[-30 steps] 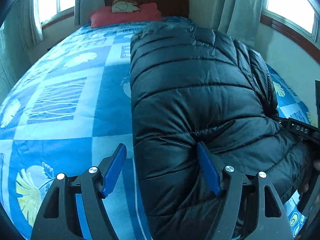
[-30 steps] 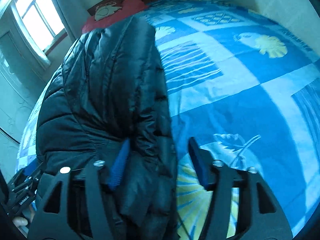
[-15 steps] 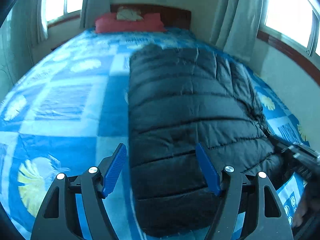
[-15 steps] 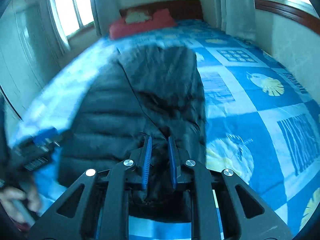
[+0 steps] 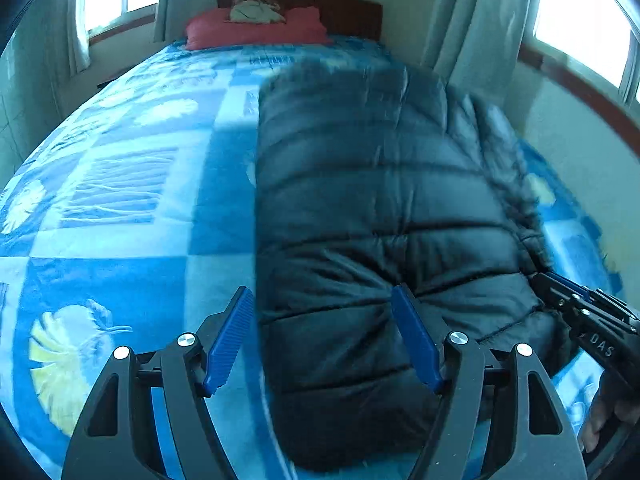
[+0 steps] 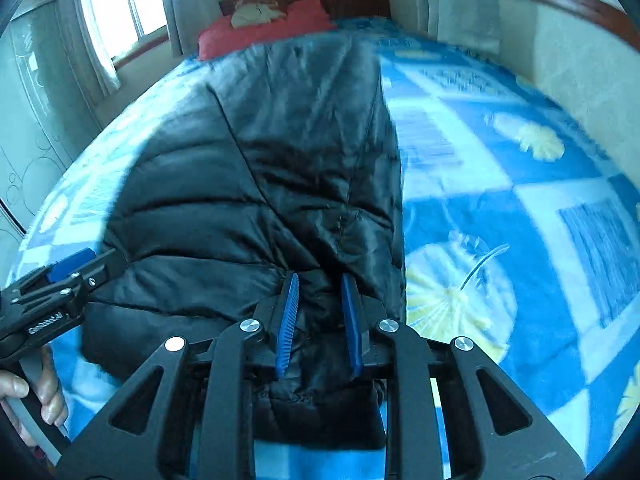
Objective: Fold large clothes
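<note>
Where bedspread (image 5: 120,240) lies: one jacket (image 5: 372,208), two claws.

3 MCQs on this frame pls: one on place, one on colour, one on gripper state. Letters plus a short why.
1. Where does the black puffer jacket lie?
A. on the floor
B. lengthwise on the blue patterned bedspread
C. on a chair

2. What colour is the pillow at the headboard?
A. red
B. green
C. white

3. How do the two grippers stand?
A. both wide open
B. the left shut on the jacket, the right open
C. the right gripper pinches jacket fabric, the left gripper is open

Key:
1 B: the jacket runs from the near bed edge toward the headboard, bedspread showing on both sides.
2 A: the pillow is plainly red against the dark wood.
3 C: in the right wrist view the blue pads are close together with black fabric between; in the left wrist view they stand wide apart.
</note>
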A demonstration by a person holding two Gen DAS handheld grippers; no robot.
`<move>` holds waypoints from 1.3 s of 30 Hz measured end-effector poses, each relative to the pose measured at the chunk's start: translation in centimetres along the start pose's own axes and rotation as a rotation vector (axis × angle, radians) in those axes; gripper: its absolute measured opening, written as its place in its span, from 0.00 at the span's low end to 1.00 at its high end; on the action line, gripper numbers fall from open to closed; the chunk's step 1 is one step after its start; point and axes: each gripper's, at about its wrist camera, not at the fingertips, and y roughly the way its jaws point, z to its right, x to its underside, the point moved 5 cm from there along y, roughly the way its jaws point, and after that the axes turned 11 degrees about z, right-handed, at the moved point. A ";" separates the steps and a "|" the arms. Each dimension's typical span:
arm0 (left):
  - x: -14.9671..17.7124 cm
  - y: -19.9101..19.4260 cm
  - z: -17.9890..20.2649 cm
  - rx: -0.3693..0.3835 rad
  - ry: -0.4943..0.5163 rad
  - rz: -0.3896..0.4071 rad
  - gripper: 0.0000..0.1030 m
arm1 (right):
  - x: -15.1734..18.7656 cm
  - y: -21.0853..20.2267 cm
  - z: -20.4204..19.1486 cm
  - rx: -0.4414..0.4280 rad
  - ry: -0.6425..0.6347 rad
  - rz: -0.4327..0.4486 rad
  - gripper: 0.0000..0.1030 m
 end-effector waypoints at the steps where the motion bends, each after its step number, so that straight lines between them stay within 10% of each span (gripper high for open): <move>1: -1.4 -1.3 -0.2 0.009 -0.015 0.045 0.69 | -1.1 -0.8 -0.3 -0.002 0.000 0.029 0.29; 9: -9.3 1.1 0.3 -0.007 -0.017 0.175 0.69 | -10.5 3.9 -1.7 -0.035 0.010 0.109 0.39; 23: -5.6 11.4 1.0 -0.042 -0.013 -0.007 0.77 | -5.0 14.4 1.0 -0.005 0.003 -0.025 0.39; 39: -4.5 13.2 1.1 -0.075 -0.007 0.023 0.81 | -3.7 16.2 1.4 0.010 0.024 0.036 0.39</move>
